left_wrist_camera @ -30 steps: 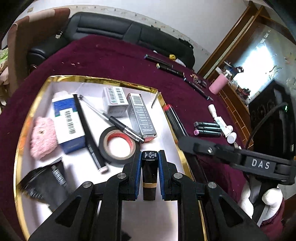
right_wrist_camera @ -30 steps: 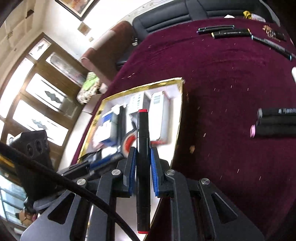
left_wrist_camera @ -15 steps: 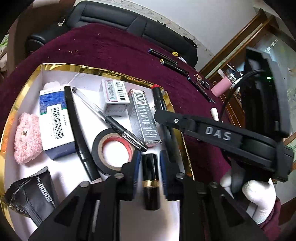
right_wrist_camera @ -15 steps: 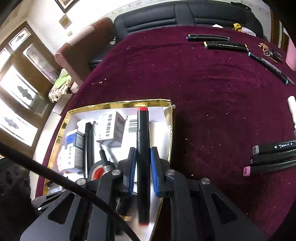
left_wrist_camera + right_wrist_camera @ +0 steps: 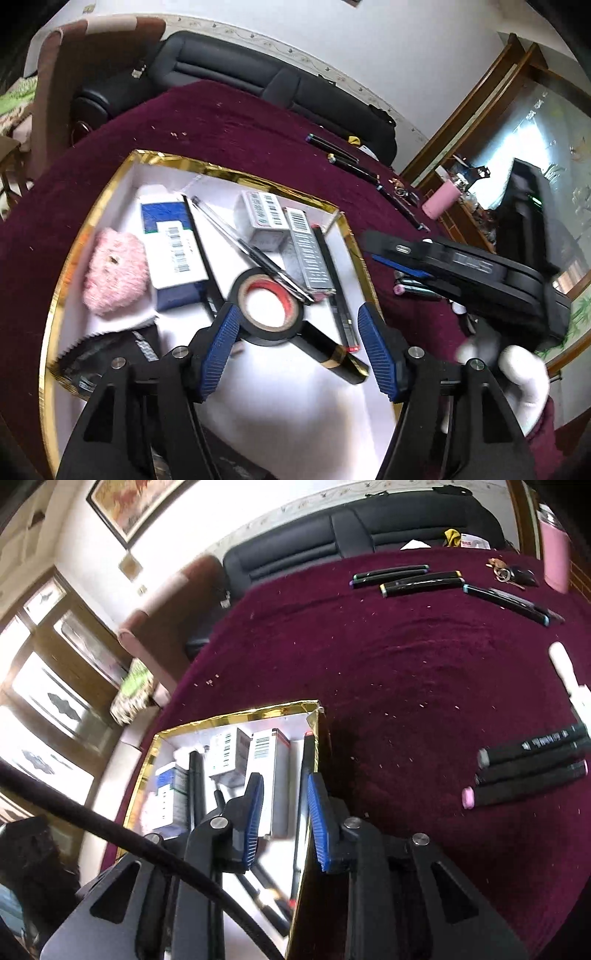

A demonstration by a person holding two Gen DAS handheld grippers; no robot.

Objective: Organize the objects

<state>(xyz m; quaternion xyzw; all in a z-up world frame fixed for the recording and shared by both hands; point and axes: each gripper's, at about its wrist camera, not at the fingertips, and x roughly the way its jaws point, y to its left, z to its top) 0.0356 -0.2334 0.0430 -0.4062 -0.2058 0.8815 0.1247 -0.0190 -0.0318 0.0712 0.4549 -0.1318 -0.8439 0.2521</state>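
A gold-rimmed white tray (image 5: 207, 168) lies on the maroon tablecloth. My left gripper (image 5: 299, 350) is open above it; the black and gold lipstick (image 5: 332, 356) lies loose on the tray floor between its jaws. My right gripper (image 5: 284, 812) is open over the tray's right wall (image 5: 314, 723). The black marker with red ends (image 5: 334, 284) lies inside along that wall, also in the right wrist view (image 5: 304, 771). The right gripper's body (image 5: 461, 266) shows at the right of the left wrist view.
The tray holds a tape roll (image 5: 267, 308), pink puff (image 5: 112, 271), blue box (image 5: 171, 251), grey boxes (image 5: 264, 219), pens and a black pouch (image 5: 107, 356). Loose markers lie on the cloth at right (image 5: 532, 768) and far back (image 5: 417, 578). Keys (image 5: 511, 574) and a black sofa (image 5: 351, 528) are beyond.
Both grippers have opened. The lipstick dropped from the left one onto the tray floor. The red-ended marker left the right one and lies along the tray's right wall.
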